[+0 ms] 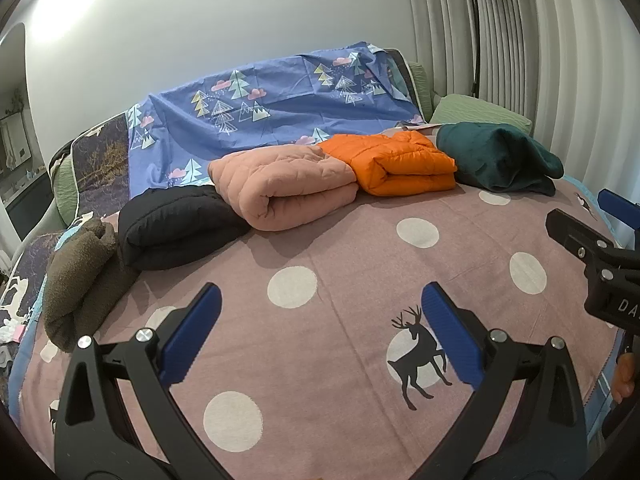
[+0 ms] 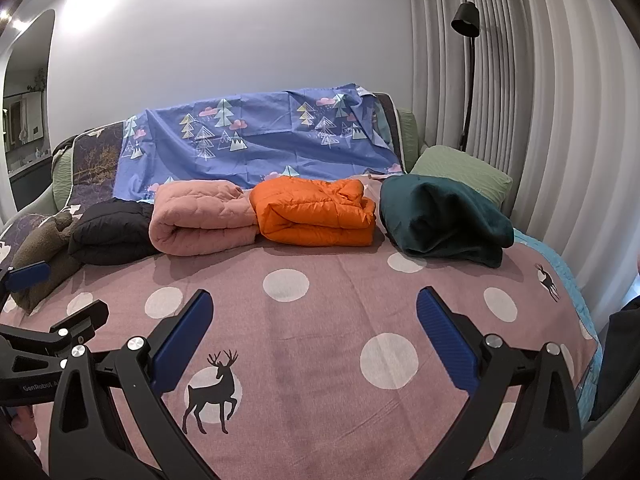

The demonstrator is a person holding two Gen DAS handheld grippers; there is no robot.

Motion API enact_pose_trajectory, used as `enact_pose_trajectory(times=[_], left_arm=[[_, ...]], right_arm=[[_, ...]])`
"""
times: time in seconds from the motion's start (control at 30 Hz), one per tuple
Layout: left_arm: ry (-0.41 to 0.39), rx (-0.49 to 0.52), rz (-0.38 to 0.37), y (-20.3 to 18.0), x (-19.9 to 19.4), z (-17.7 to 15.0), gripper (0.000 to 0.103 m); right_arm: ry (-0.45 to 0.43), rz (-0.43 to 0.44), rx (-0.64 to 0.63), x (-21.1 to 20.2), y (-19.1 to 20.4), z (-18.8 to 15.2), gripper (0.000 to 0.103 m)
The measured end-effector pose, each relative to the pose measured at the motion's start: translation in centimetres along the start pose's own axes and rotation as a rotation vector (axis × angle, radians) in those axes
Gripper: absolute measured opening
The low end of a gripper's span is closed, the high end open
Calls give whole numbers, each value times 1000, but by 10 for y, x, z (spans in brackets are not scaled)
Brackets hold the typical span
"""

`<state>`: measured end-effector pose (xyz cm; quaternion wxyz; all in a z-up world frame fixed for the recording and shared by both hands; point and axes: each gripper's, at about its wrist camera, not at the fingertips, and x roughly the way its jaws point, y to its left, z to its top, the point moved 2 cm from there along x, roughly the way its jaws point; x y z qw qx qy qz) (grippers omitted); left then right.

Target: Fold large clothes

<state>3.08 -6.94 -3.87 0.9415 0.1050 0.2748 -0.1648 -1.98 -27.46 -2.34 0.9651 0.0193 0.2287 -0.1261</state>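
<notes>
Both grippers, left (image 1: 320,332) and right (image 2: 314,336), hover spread wide and hold nothing above the pink dotted bedspread (image 2: 320,360). Along its far edge lies a row of folded clothes: brown fleece (image 1: 80,284), black jacket (image 1: 176,228), pink quilted one (image 1: 280,188), orange jacket (image 1: 392,160), teal fleece (image 1: 496,156) near the right corner.

The left gripper (image 1: 318,334) has matte black angular arms, silver round screw heads at the joints, and ribbed blue pads (image 1: 192,336) on its fingers. The right gripper (image 2: 312,342) is built alike: black arms, silver screws, blue ribbed pads (image 2: 446,340). White lettering marks both black bodies, "DA" on the right one, "GenRobot" on the left. A bit of skin (image 1: 624,376) shows at the left view's right edge.
</notes>
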Motion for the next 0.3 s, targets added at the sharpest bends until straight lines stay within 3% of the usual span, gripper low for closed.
enact_pose_trajectory(times=[0.3], left_arm=[[-1,2,1,1,-1,0,101]], right_arm=[[-2,0,-4,-1,2,1,102]])
